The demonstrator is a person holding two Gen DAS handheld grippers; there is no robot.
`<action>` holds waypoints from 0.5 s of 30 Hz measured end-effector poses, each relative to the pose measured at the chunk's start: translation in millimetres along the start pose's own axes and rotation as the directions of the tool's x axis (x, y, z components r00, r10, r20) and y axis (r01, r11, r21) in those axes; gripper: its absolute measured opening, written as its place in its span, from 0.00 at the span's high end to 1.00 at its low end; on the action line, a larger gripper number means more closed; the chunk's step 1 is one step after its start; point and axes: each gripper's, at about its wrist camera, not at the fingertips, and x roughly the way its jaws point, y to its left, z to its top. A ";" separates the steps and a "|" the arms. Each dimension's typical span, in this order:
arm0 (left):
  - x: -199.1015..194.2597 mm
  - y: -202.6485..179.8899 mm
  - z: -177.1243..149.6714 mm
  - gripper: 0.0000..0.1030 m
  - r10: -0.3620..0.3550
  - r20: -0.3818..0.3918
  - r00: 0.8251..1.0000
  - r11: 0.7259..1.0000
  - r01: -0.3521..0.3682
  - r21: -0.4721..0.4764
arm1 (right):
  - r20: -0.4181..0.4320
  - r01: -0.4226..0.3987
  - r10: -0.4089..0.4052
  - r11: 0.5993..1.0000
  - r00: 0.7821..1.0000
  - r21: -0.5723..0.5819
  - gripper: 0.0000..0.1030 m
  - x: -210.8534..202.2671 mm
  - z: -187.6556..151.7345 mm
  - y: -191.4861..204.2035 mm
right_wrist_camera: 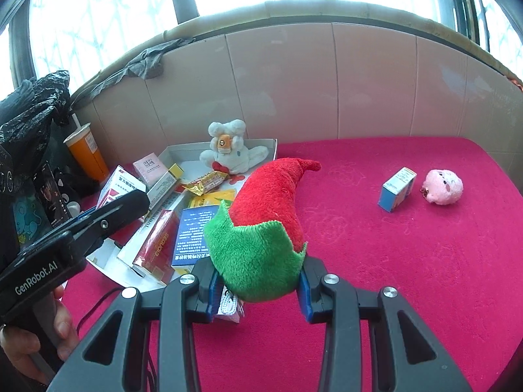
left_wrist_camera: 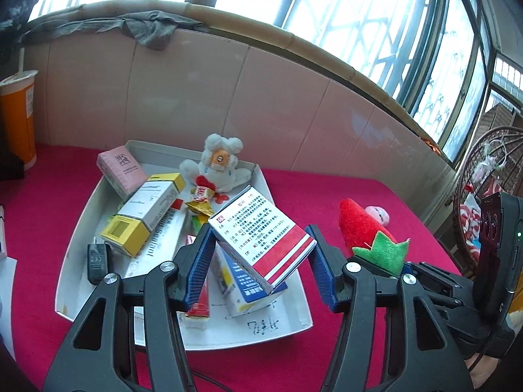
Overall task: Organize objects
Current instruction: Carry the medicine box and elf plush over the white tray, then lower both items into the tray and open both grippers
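- Nearest the right camera, the right gripper [right_wrist_camera: 258, 289] is clenched on the green end of a red plush chili [right_wrist_camera: 268, 215], which juts forward above the red cloth [right_wrist_camera: 392, 277].
- Left gripper [left_wrist_camera: 261, 261] grasps a red-and-white medicine box [left_wrist_camera: 261, 238], tilted, above the white tray [left_wrist_camera: 75, 254].
- Lying in the tray: a white plush toy [left_wrist_camera: 217, 166], a pink box [left_wrist_camera: 121, 171], a yellow-ended box [left_wrist_camera: 147, 212] and a black charger [left_wrist_camera: 98, 261].
- Well apart on the cloth sit a small blue box [right_wrist_camera: 397, 189] and, just beside it, a pink plush ball [right_wrist_camera: 443, 186].
- An orange cup [right_wrist_camera: 85, 153] stands left of the tray.
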 end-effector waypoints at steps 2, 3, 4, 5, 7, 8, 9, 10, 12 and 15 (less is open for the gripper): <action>-3.8 13.1 4.0 0.45 0.021 0.013 1.000 1.000 -0.021 -0.022 | 0.001 -0.004 0.004 1.000 1.000 -0.010 0.64 3.6 4.2 6.4; -6.3 19.4 5.7 0.45 0.032 0.020 0.999 0.999 -0.031 -0.030 | 0.000 -0.009 0.009 1.000 1.000 -0.015 0.64 5.4 6.5 9.5; -8.3 25.6 7.0 0.45 0.044 0.026 0.999 0.998 -0.043 -0.038 | 0.000 -0.012 0.012 1.000 1.000 -0.023 0.64 7.2 9.4 12.2; -10.5 31.8 8.3 0.45 0.057 0.032 0.998 0.997 -0.055 -0.046 | 0.000 -0.013 0.013 0.999 1.000 -0.032 0.64 9.1 12.4 15.3; -13.6 43.8 10.0 0.45 0.079 0.042 0.996 0.995 -0.076 -0.066 | 0.000 -0.017 0.017 0.999 1.000 -0.050 0.64 12.9 18.8 21.2; -14.8 49.4 11.1 0.45 0.088 0.046 0.995 0.994 -0.085 -0.075 | 0.001 -0.019 0.019 0.998 1.000 -0.059 0.64 14.8 21.8 24.0; -15.6 54.1 11.9 0.45 0.097 0.047 0.994 0.992 -0.093 -0.083 | -0.001 -0.021 0.021 0.997 1.000 -0.068 0.64 17.0 24.9 26.7; -15.8 58.1 12.5 0.45 0.106 0.047 0.993 0.991 -0.101 -0.086 | -0.004 -0.025 0.025 0.997 1.000 -0.076 0.64 19.6 28.1 29.5; -15.7 64.6 13.0 0.45 0.121 0.047 0.992 0.989 -0.117 -0.086 | -0.013 -0.039 0.038 0.995 0.999 -0.093 0.64 25.3 33.9 35.5; -11.8 68.3 14.2 0.45 0.134 0.039 0.990 0.989 -0.131 -0.068 | -0.028 -0.052 0.049 0.991 0.998 -0.123 0.64 35.8 40.2 48.1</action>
